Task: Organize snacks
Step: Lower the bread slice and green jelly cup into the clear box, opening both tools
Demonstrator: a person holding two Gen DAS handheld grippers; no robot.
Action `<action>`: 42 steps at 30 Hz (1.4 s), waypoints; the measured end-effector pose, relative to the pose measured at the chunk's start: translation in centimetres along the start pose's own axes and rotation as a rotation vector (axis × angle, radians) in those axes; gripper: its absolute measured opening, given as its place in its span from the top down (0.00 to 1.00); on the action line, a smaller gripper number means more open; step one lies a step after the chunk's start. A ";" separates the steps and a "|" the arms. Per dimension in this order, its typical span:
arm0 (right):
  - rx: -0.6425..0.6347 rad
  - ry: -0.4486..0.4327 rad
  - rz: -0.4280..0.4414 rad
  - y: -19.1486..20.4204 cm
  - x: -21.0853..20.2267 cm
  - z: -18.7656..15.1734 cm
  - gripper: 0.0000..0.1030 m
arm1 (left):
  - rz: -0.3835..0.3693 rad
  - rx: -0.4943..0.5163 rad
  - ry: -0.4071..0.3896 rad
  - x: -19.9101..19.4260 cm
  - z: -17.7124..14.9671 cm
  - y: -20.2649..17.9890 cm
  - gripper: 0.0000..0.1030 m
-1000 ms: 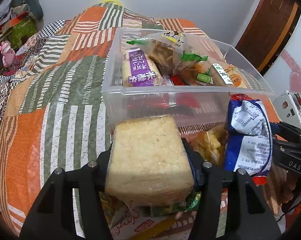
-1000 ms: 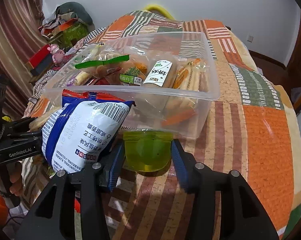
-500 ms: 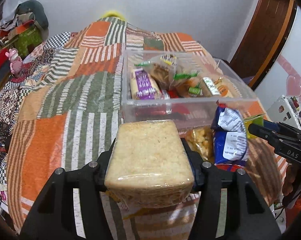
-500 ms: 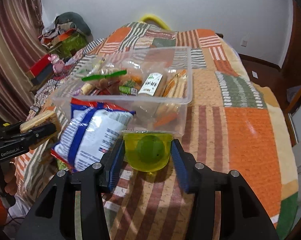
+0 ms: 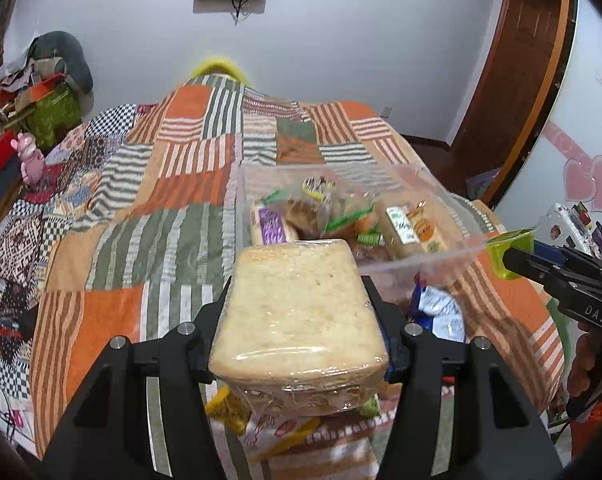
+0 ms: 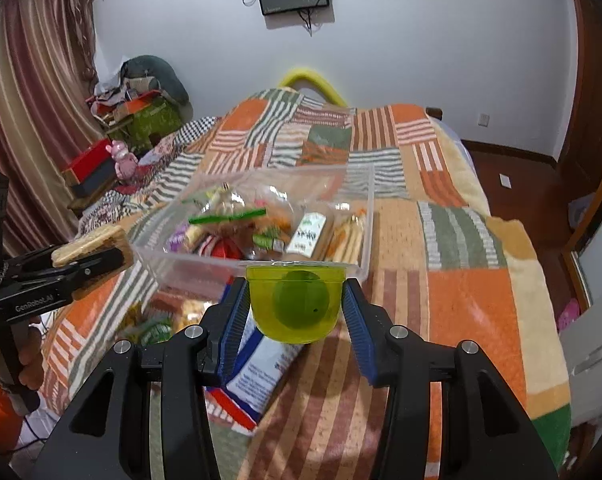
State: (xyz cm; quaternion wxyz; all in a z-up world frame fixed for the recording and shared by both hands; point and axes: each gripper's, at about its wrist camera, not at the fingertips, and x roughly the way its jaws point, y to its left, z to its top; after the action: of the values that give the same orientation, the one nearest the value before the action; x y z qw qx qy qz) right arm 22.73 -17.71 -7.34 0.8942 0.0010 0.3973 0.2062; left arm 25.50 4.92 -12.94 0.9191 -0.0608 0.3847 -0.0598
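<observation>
My left gripper point(image 5: 301, 320) is shut on a plastic-wrapped slice of bread point(image 5: 297, 320) and holds it raised above the bed, near the front left of a clear plastic bin point(image 5: 453, 254). My right gripper point(image 6: 295, 304) is shut on a green jelly cup point(image 6: 297, 300), raised just before the bin's point(image 6: 257, 266) near rim. The bin holds several wrapped snacks. The jelly cup also shows in the left wrist view point(image 5: 511, 252), and the bread in the right wrist view point(image 6: 93, 246).
A blue-and-white snack bag point(image 6: 261, 368) and other loose packets point(image 6: 161, 324) lie on the patchwork blanket point(image 6: 461, 300) below the grippers. The blue bag also shows in the left wrist view point(image 5: 439, 312). Clutter and boxes point(image 6: 137, 116) stand beyond the bed's left side.
Both grippers have risen and pulled back from the bin with their snacks held. The blue bag now lies lower, on the blanket under the right gripper.
</observation>
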 end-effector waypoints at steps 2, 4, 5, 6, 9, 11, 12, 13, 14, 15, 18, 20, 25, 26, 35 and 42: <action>-0.005 -0.016 -0.004 0.2 0.0 0.4 0.57 | -0.002 0.004 -0.010 0.1 0.5 -0.1 0.45; -0.009 -0.029 0.000 0.2 0.1 1.0 0.57 | -0.005 0.012 -0.018 0.4 1.1 -0.3 0.45; -0.009 -0.033 0.002 0.3 0.3 1.3 0.57 | -0.004 0.015 -0.019 0.6 1.3 -0.4 0.45; -0.010 -0.036 0.003 0.4 0.5 1.5 0.57 | -0.003 0.020 -0.019 1.0 1.5 -0.5 0.45; -0.007 -0.046 0.002 0.4 1.1 2.1 0.57 | -0.005 0.033 -0.007 2.2 2.1 -0.8 0.45; 0.001 -0.047 0.001 0.3 1.7 2.3 0.57 | -0.010 0.043 0.008 3.1 2.2 -1.0 0.46; 0.005 -0.045 0.001 0.2 2.0 2.5 0.57 | -0.011 0.047 0.012 3.5 2.3 -1.1 0.45; 0.010 -0.040 0.001 0.1 2.5 2.6 0.57 | -0.011 0.053 0.018 4.0 2.3 -1.2 0.46; 0.012 -0.038 0.001 0.1 2.7 2.6 0.57 | -0.012 0.056 0.021 4.2 2.3 -1.2 0.46; 0.012 -0.033 -0.001 0.2 3.0 2.6 0.57 | -0.012 0.059 0.027 4.7 2.4 -1.3 0.46; 0.005 -0.016 -0.008 0.5 4.1 2.9 0.57 | -0.011 0.061 0.036 5.8 2.6 -1.3 0.46; -0.002 -0.004 -0.004 0.6 4.9 3.1 0.57 | -0.007 0.060 0.043 6.5 2.7 -1.4 0.46; -0.016 0.028 0.019 1.2 6.6 3.5 0.57 | -0.025 0.045 0.052 7.6 2.8 -1.2 0.46; -0.020 0.037 0.028 1.4 6.9 3.5 0.57 | -0.023 0.049 0.051 7.7 2.9 -1.2 0.46; -0.093 0.080 0.030 3.0 9.0 3.4 0.57 | -0.003 0.020 0.074 9.8 3.3 -0.7 0.46; -0.086 0.134 0.031 2.5 10.2 3.2 0.56 | 0.010 0.039 0.074 9.7 3.1 -0.7 0.44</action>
State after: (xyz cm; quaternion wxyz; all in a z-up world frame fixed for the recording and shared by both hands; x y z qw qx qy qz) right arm 30.19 -11.11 -11.96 0.8616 -0.0449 0.4469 0.2365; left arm 34.45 2.94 -17.43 0.9056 -0.0385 0.4174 -0.0649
